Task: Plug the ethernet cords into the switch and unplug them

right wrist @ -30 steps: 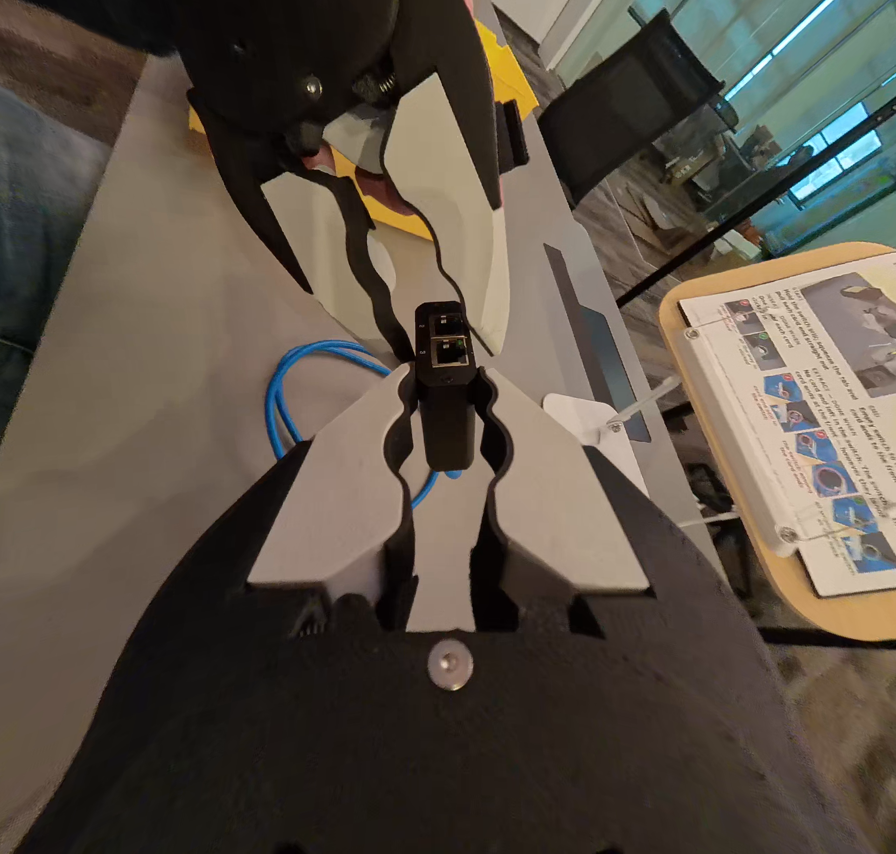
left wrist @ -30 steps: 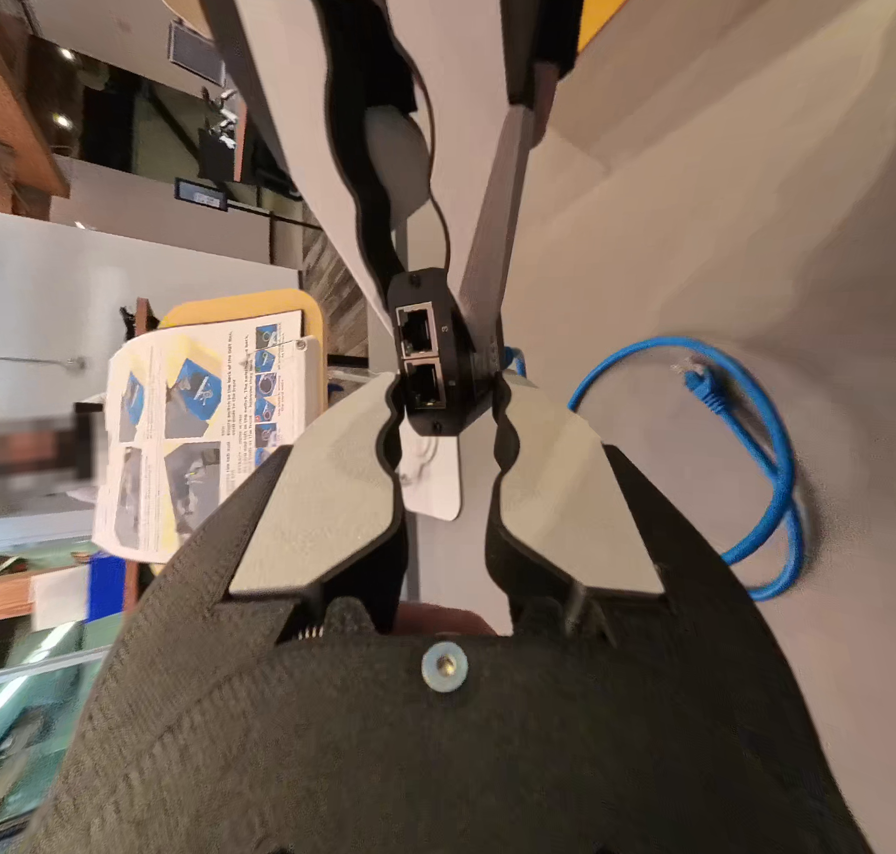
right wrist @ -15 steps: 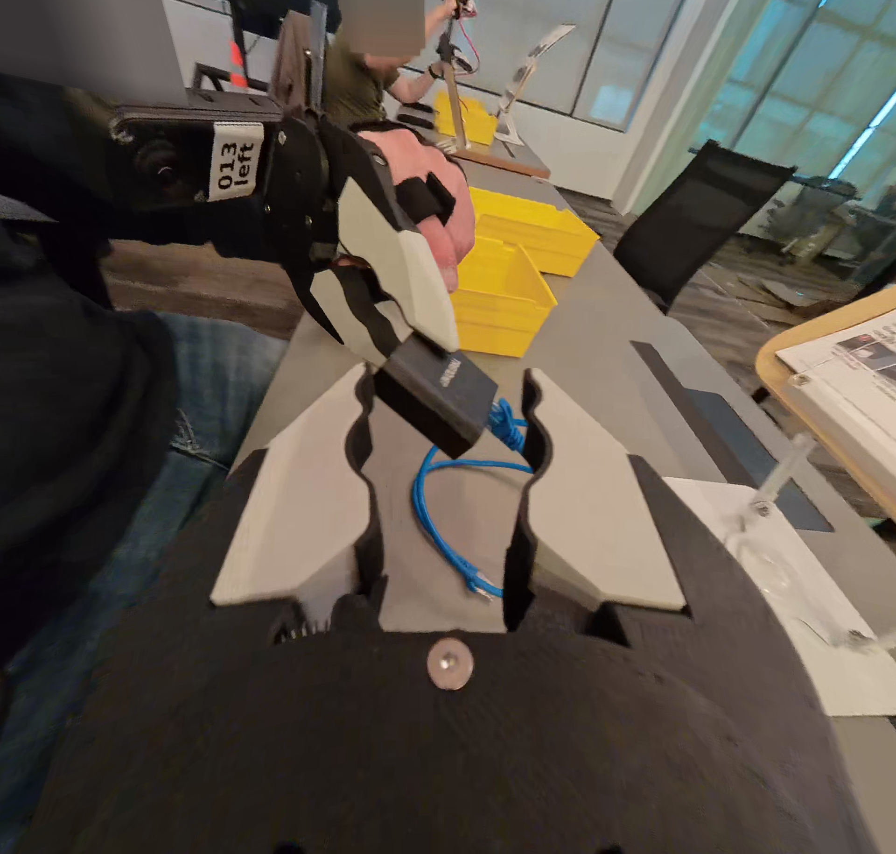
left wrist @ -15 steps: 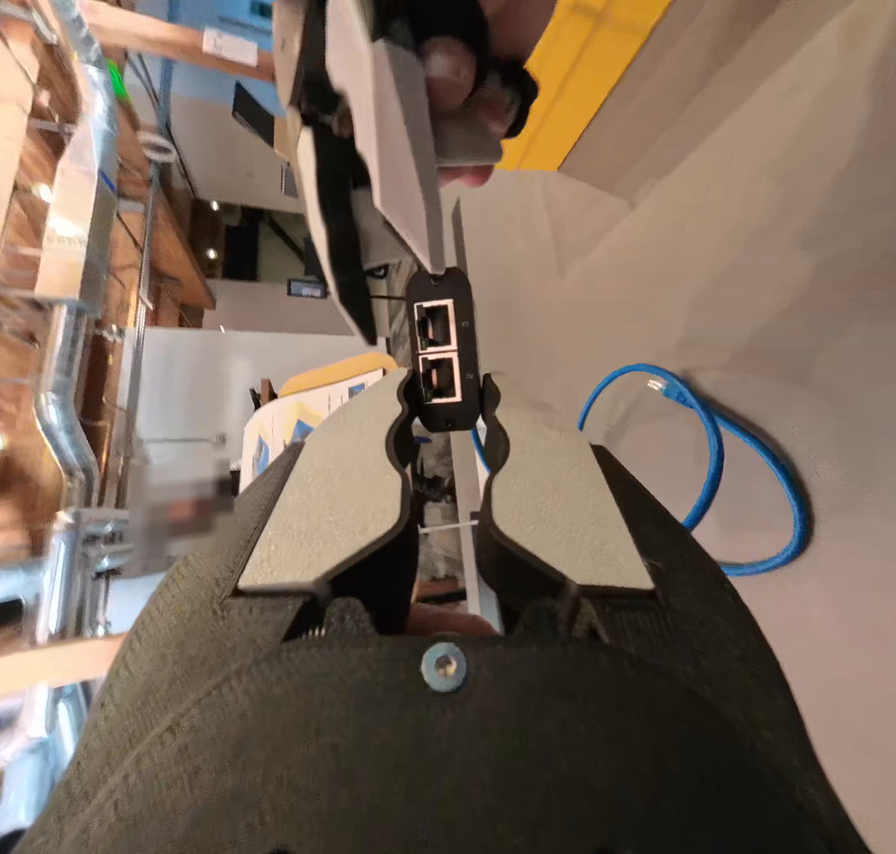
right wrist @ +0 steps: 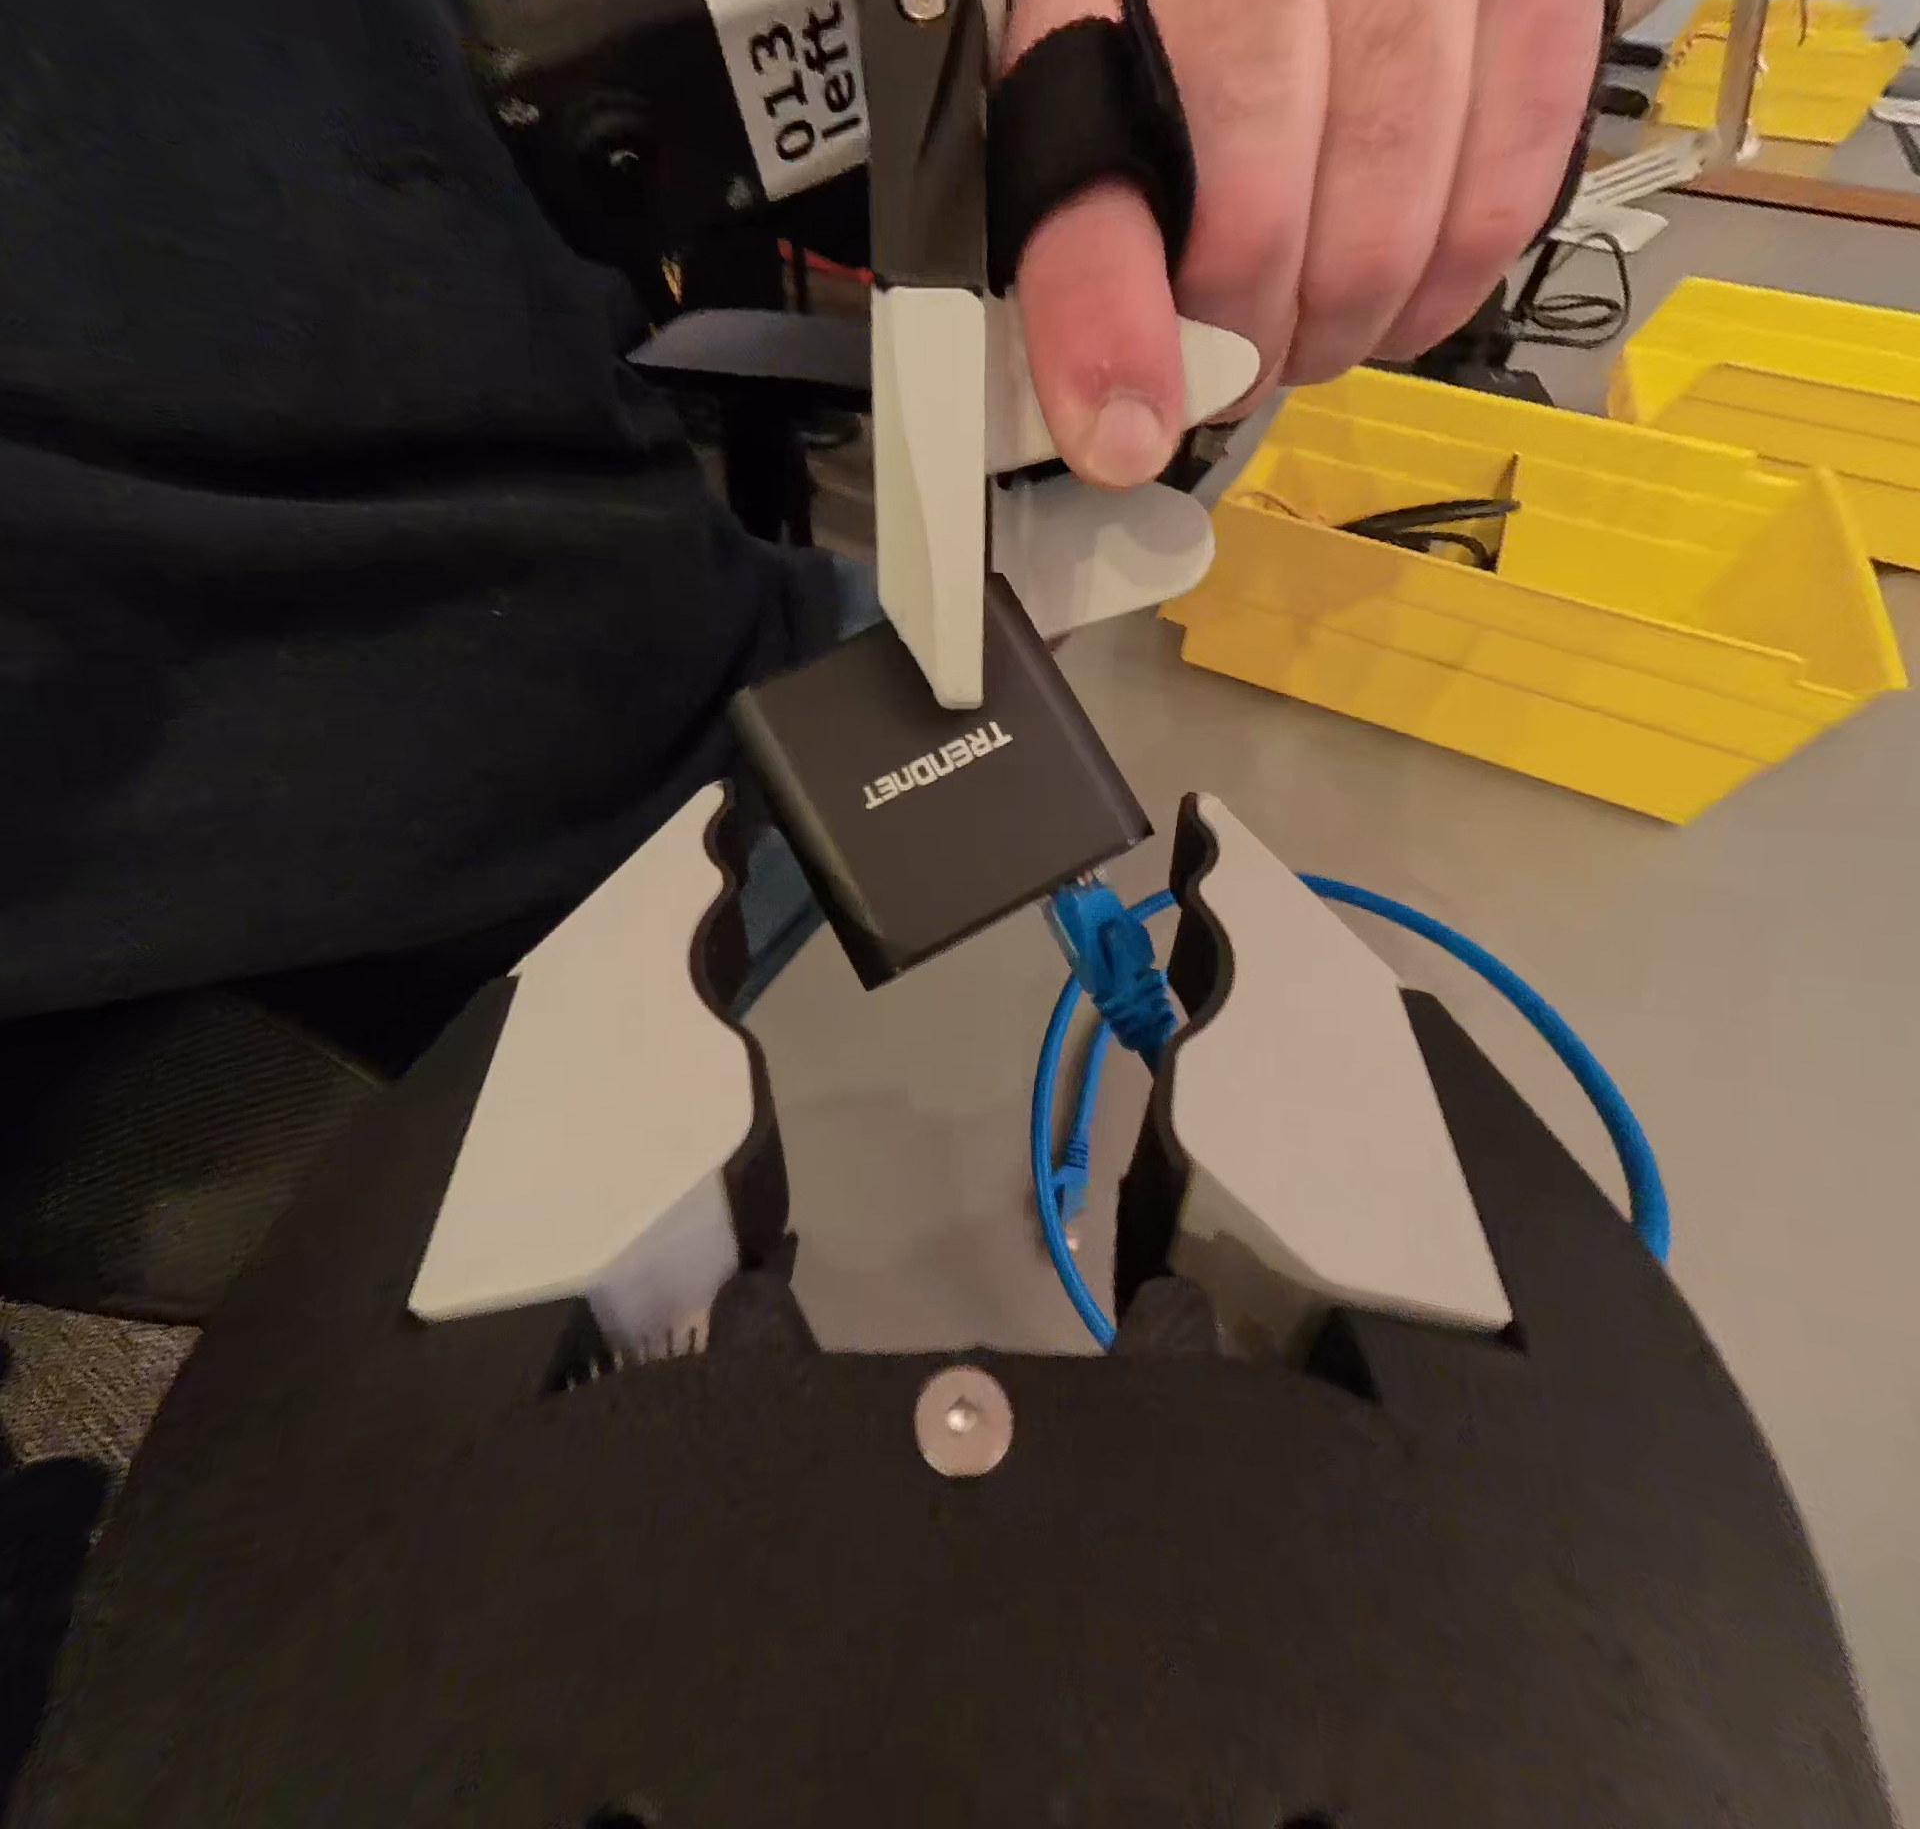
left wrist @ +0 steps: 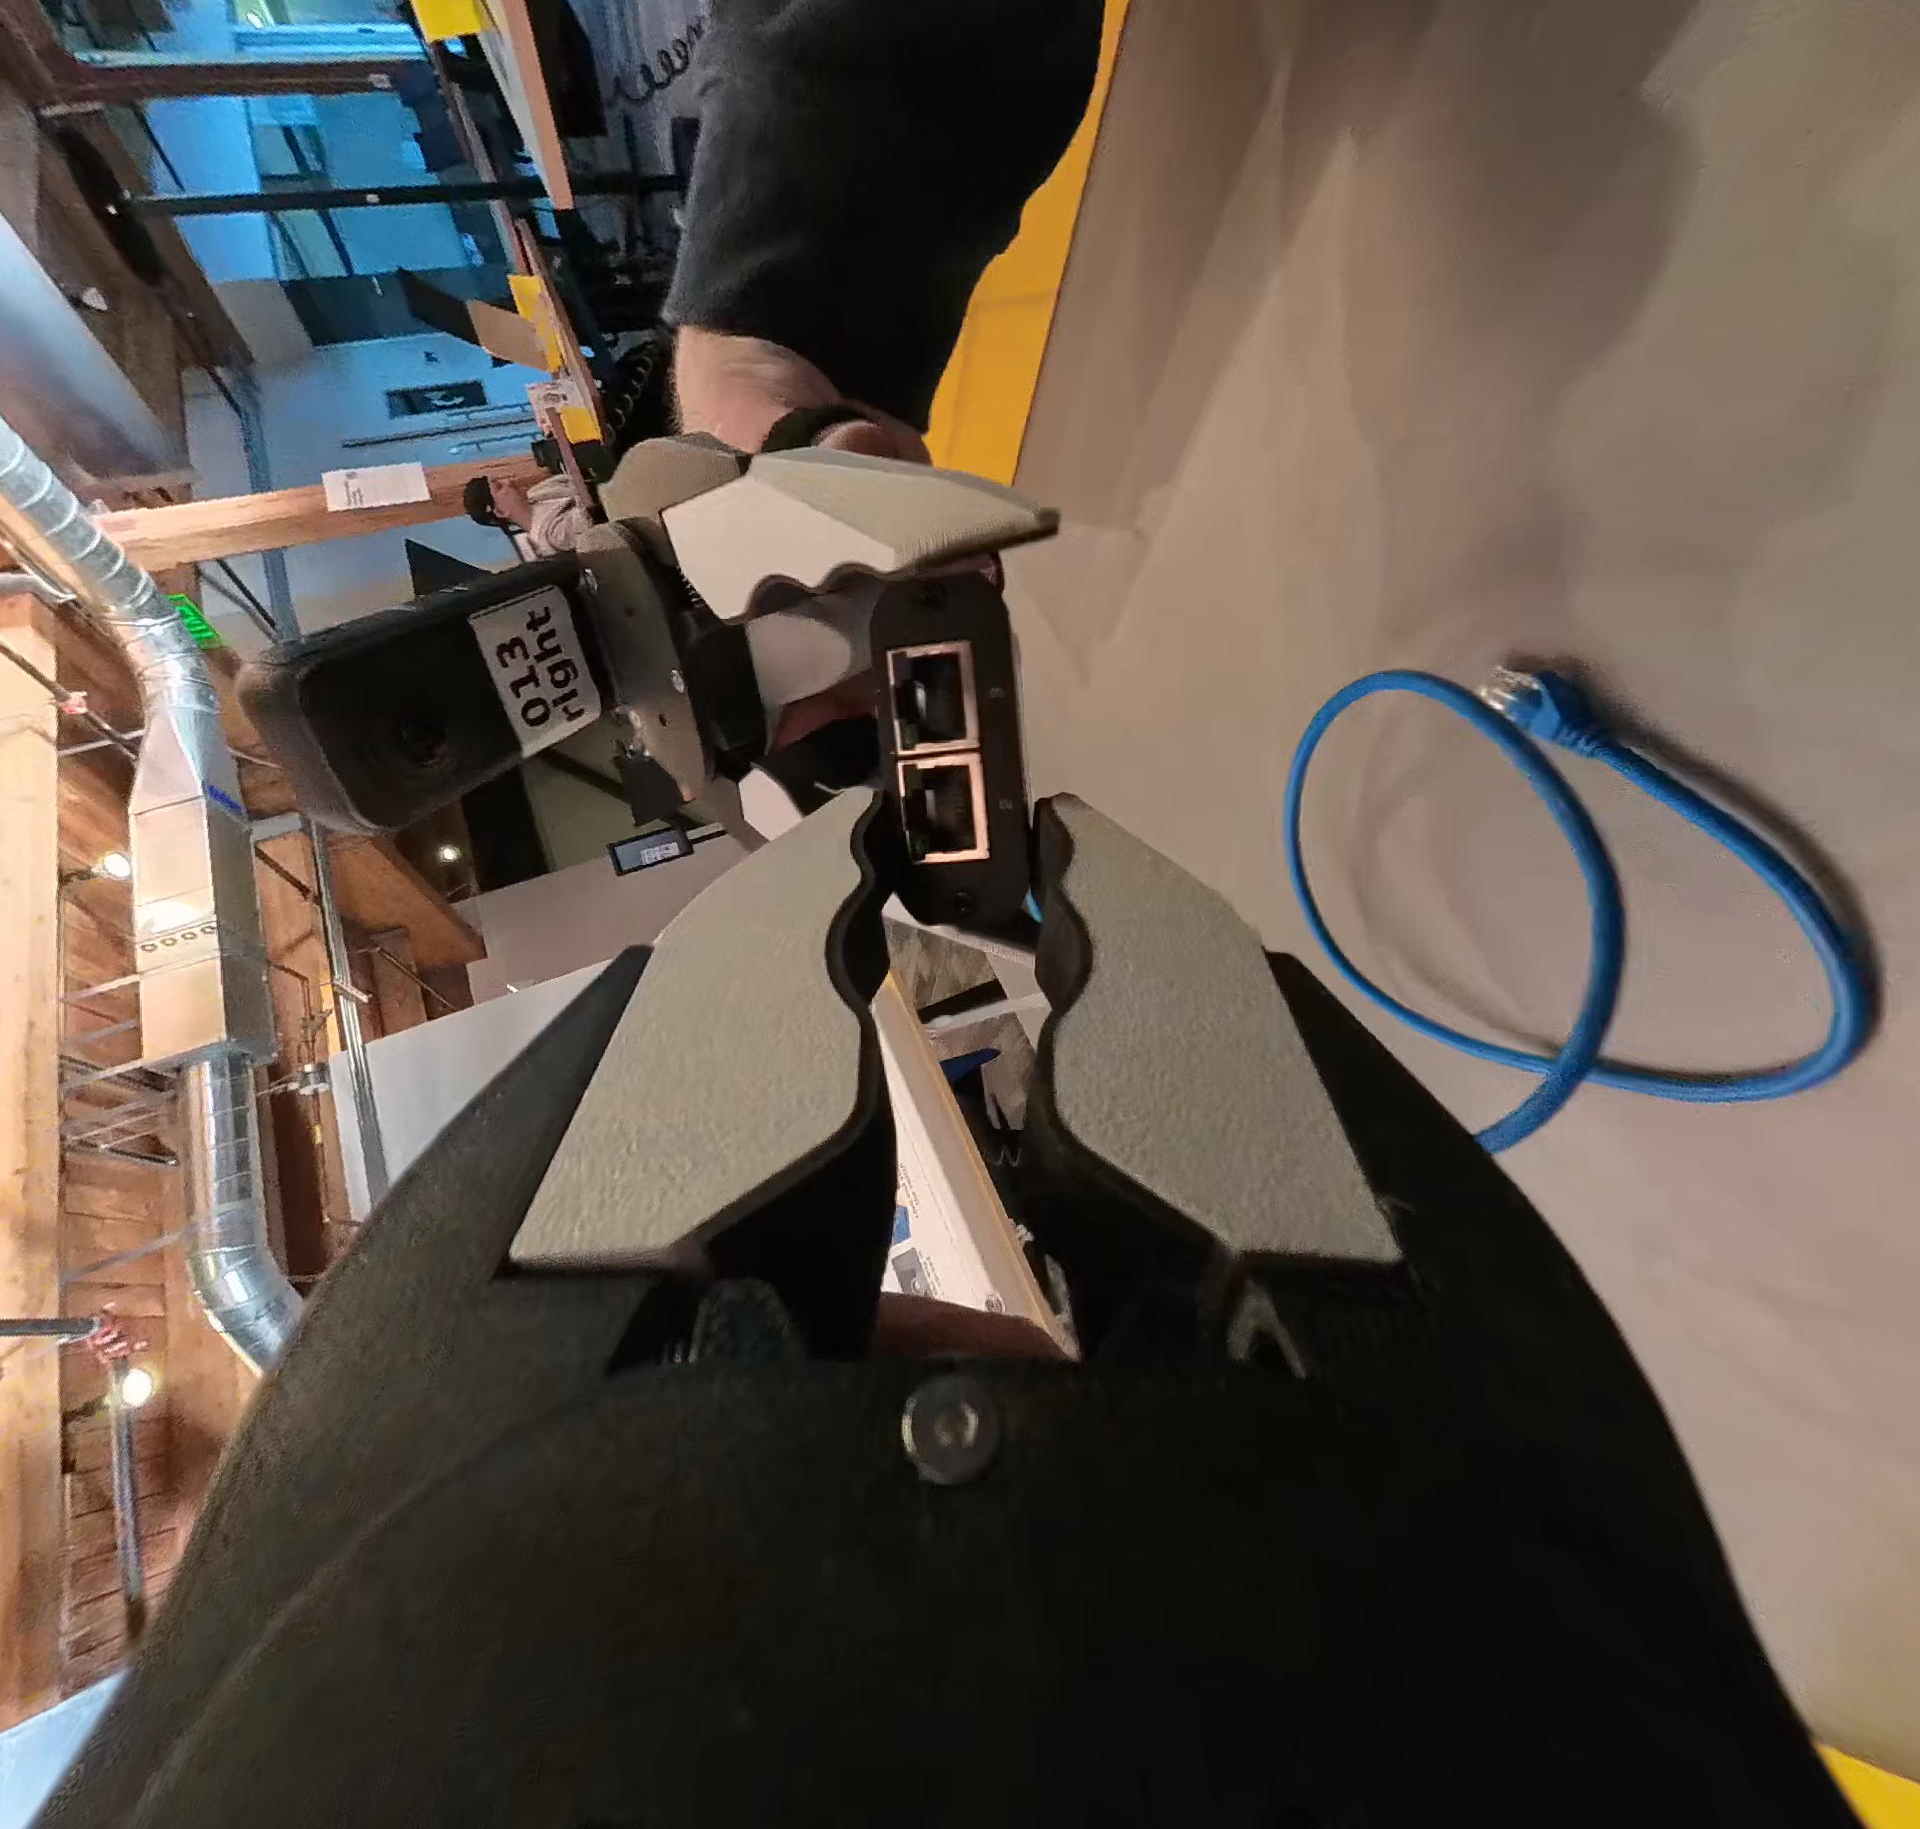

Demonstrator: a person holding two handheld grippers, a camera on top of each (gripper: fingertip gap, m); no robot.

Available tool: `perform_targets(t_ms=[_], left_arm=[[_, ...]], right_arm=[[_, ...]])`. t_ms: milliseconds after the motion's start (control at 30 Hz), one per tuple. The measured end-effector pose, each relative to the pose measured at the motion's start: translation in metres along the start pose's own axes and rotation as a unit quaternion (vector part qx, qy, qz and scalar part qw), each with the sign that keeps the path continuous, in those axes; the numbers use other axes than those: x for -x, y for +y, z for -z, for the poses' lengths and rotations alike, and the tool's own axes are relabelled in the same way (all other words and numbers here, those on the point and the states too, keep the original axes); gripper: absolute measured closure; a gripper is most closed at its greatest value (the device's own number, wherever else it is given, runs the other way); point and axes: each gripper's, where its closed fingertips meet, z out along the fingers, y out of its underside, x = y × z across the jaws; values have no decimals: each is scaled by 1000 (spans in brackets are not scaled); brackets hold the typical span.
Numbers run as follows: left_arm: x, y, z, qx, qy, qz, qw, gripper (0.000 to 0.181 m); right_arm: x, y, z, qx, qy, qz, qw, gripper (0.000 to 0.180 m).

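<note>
The left gripper [left wrist: 956, 844] is clenched on the lower end of the small black switch [left wrist: 951, 756] and holds it up in the air above the grey table [left wrist: 1455, 325]. I think it is held this way so that the two empty ports [left wrist: 935, 745] face the left camera and a plug can come in straight.

The right gripper [right wrist: 956, 906] has its jaws released, one finger on each side of the switch [right wrist: 935, 803] without touching it. In the right wrist view one end of the blue cord [right wrist: 1558, 1052] is already plugged [right wrist: 1091, 922] into the other side of the switch. The rest of the cord makes a loop on the table, and its free plug [left wrist: 1527, 693] lies there, well apart from the switch.

The open right gripper is probably free to fetch this plug next. Yellow bins [right wrist: 1507, 616] stand farther back on the table.
</note>
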Motion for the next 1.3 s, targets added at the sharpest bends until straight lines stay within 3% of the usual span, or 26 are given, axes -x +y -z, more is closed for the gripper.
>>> perform_targets(t_ms=[200,333,367,500,667,767,867,1000,1167,1300], left_arm=[[-8,-3,-1,2,22,-28,999,156],[0,-11,0,-11,22,-37,999,156],[1,-12,0,-12,21,-41,999,156],[5,-8,2,-17,4,-5,1000,156],[-14,20,-9,23,-11,57,998,156],[-19,34,-11,50,-18,116,992,136],[-21,41,-8,68,-33,147,986,134],[-33,34,-13,86,-29,130,987,127],[-42,30,-26,101,-46,91,990,155],[-40,21,-23,68,-55,96,992,156]], right_arm=[[-9,21,-10,120,44,59,990,94],[5,33,-19,186,-14,59,981,96],[12,33,-21,186,-42,56,980,105],[16,21,-22,109,-75,22,991,106],[-9,41,-22,148,5,-24,989,107],[-16,47,-20,152,28,-49,987,107],[-24,51,-17,146,54,-69,985,108],[-31,63,-21,165,71,-103,978,108],[-29,68,-34,182,67,-105,975,107],[-21,63,-38,164,45,-102,980,107]])
